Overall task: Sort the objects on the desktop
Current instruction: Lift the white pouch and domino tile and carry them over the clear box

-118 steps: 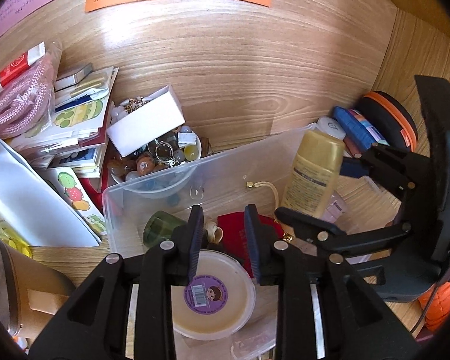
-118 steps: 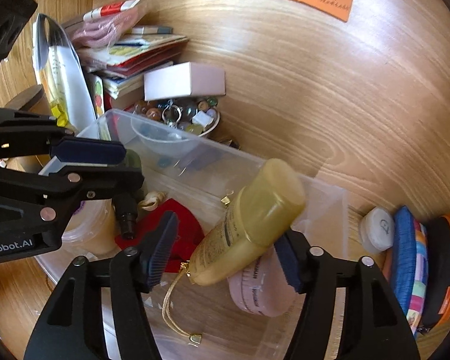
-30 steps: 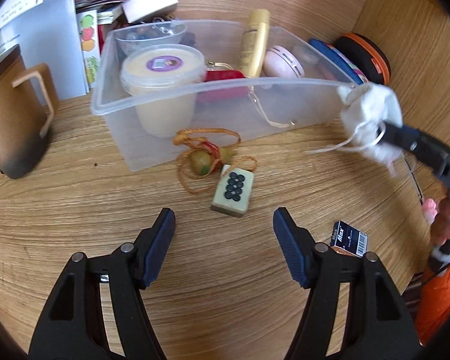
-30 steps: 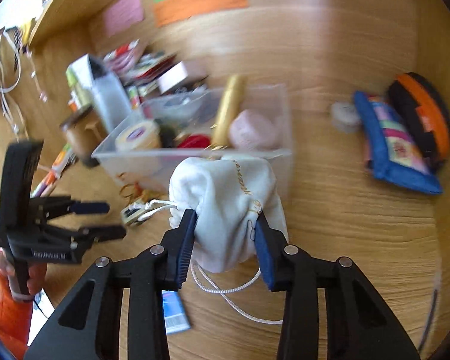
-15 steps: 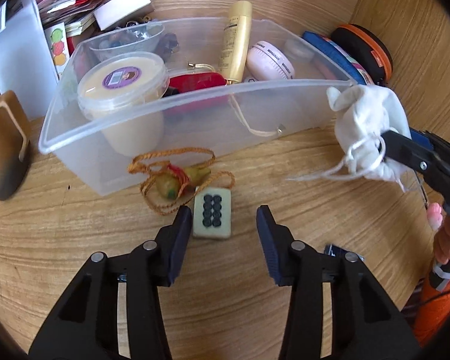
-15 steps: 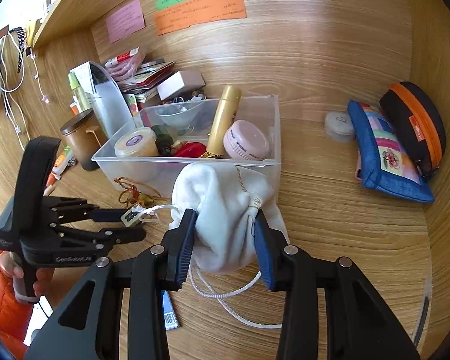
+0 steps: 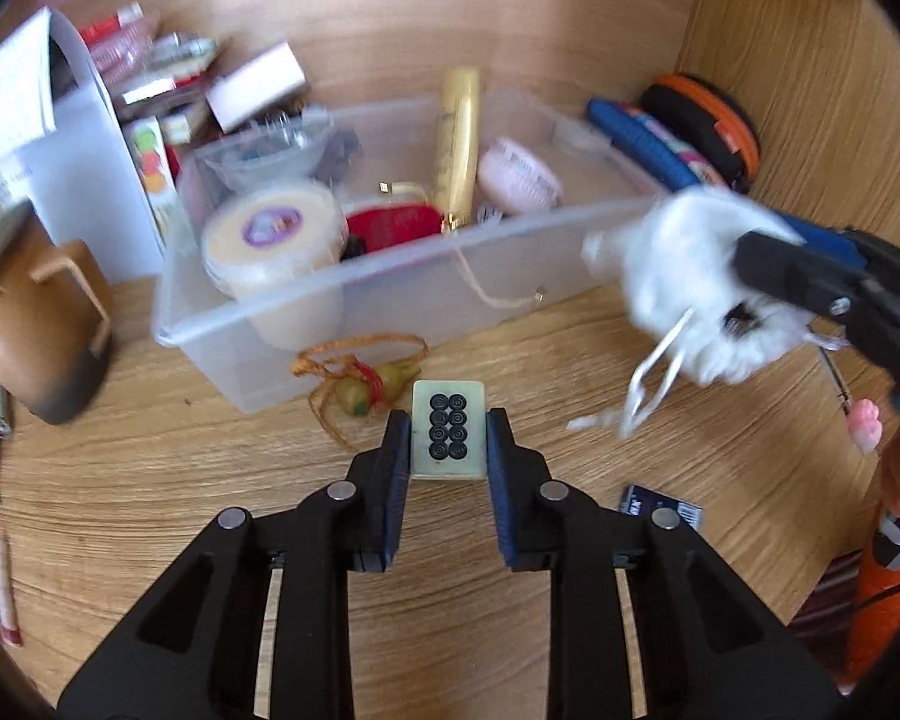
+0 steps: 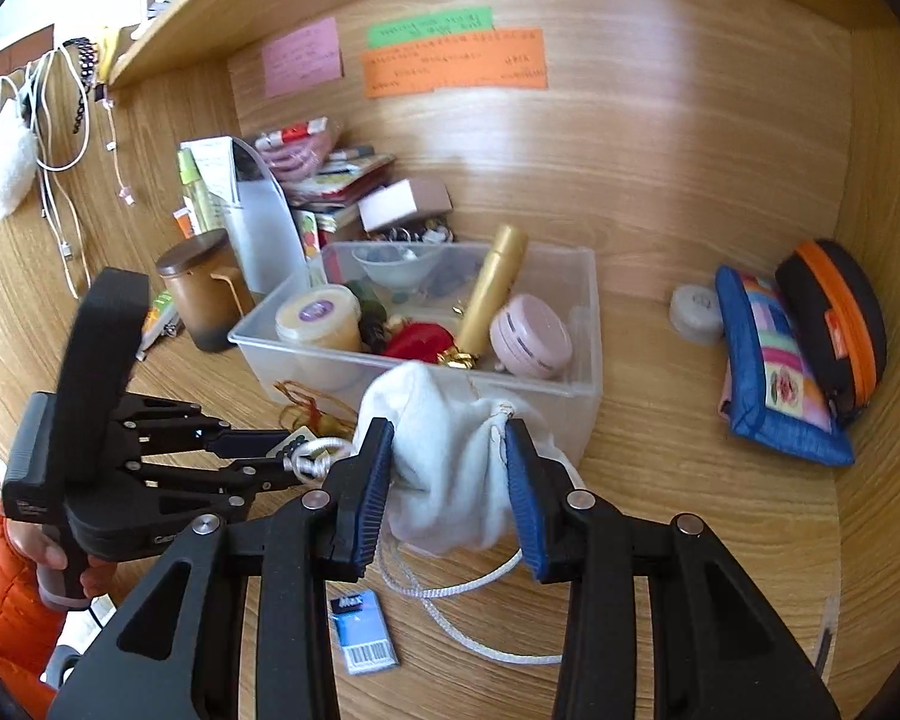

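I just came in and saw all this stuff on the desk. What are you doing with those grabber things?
I'm tidying the desk. The left gripper is shut on a mahjong tile down by the clear plastic bin. The right gripper holds a white drawstring pouch in front of that bin.

Wooden desk (image 8: 690, 516), crowded along its back edge.

From my remote station I saw a clear plastic bin (image 8: 588, 324) sitting mid-desk, an orange-corded charm (image 7: 360, 387) lying just in front of it and a brown lidded mug (image 8: 204, 294) to its left. A small blue barcoded packet (image 8: 363, 630) lay nearer me. To the right rested a white round tin (image 8: 696, 306), a blue patchwork pouch (image 8: 774, 372) and a black-and-orange case (image 8: 834, 312), side by side.
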The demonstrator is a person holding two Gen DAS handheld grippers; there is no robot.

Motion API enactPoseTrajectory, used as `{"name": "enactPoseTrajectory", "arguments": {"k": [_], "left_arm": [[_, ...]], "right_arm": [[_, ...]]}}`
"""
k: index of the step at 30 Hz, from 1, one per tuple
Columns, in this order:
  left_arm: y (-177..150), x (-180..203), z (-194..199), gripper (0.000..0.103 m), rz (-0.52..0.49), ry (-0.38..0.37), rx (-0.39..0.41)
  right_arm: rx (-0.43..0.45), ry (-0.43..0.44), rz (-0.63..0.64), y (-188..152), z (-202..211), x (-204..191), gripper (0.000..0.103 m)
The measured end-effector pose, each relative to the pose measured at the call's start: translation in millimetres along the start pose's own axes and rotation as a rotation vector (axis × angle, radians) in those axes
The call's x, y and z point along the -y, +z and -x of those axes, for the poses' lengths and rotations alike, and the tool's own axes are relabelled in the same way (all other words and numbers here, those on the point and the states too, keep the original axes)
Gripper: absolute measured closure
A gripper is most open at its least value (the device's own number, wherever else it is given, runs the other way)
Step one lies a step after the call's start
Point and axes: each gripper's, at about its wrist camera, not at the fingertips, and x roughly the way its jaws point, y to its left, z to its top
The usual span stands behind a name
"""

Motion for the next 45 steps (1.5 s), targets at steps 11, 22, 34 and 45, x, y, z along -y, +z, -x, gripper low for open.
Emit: {"name": "enactPoseTrajectory", "arguments": {"k": [11,22,34,45], "left_arm": [[-19.2,-8.7,21.5,0.079,0.010,-0.002,0.026],[-47.7,-15.2,24.9,0.079,0.076,-0.058,0.016],[-54.0,-22.9,32.7,0.079,0.100,-0.065,0.030],[-37.8,-26.0,52.2,0.079,0.098,-0.045,0.092]], "right_arm": [[-0.125,-0.031,0.049,-16.8,-25.0,-12.3,0.086],[-0.232,-0.018,0.061,-47.1,-35.6,-28.6,0.022],[-0.216,-0.108,0.127,-53.2,-59.3,-48.1,0.039],[-0.163,-0.098,0.108,-31.3,-42.0,-53.1,0.059]]}}
